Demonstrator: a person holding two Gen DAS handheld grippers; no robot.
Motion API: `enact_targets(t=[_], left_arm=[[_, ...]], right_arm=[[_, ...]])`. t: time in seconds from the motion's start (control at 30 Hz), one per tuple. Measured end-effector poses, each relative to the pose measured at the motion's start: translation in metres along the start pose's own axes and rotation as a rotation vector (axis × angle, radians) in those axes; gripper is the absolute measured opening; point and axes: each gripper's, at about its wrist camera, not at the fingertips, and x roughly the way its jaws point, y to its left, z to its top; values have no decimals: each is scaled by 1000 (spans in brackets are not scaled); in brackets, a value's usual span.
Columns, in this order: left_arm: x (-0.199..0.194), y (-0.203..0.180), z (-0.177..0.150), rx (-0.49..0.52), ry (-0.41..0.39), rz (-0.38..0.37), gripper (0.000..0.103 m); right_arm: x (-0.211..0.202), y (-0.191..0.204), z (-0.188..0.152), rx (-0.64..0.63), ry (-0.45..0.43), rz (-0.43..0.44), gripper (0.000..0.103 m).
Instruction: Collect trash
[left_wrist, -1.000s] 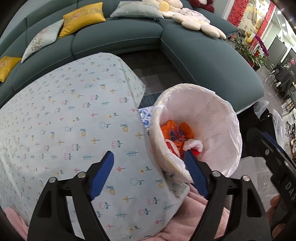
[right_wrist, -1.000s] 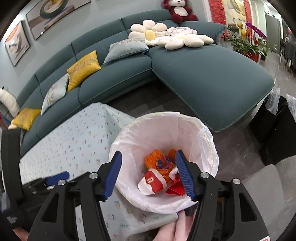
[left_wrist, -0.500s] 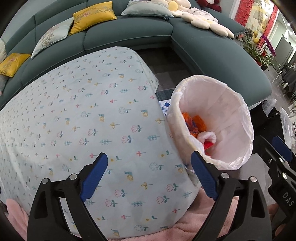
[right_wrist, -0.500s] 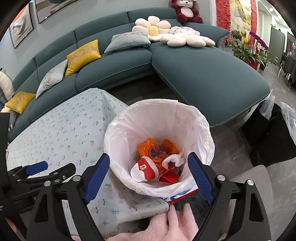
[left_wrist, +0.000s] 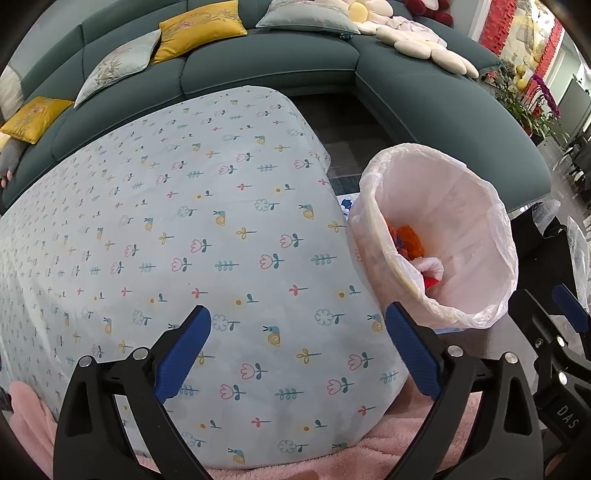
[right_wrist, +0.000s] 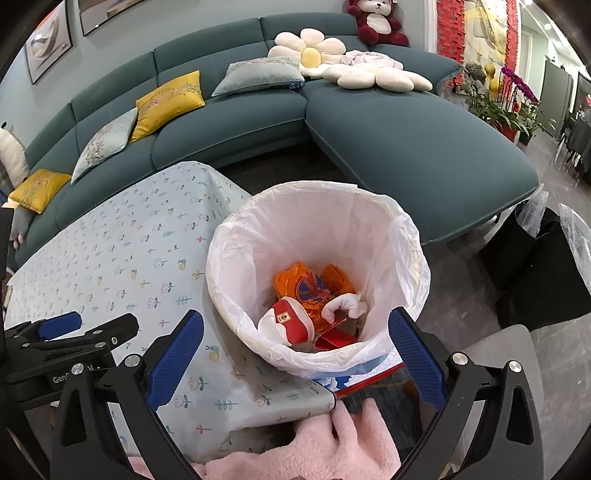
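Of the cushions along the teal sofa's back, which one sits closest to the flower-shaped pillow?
The grey-green cushion, right beside the flower-shaped pillow. The two yellow cushions and the pale floral one sit farther left.

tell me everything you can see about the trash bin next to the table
The trash bin is a round, open-topped bin lined with a thin white plastic bag folded over its rim. It stands upright, close beside the corner of the table with the flower-print cloth. Inside lie orange wrappers, a red-and-white packet, crumpled white tissue and a red scrap. Neither gripper touches it.
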Motion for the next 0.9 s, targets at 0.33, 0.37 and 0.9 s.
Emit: enact_targets(t=[0.33, 0.37, 0.9], left_arm=[[-1, -2, -4, 21, -24, 32, 91], [-1, -2, -5, 23, -24, 36, 91], [4, -4, -6, 25, -27, 52, 91]], right_arm=[[6, 6, -5, -27, 8, -21, 96], [6, 6, -6, -26, 10, -22, 96], [16, 9, -10, -36, 46, -32, 96]])
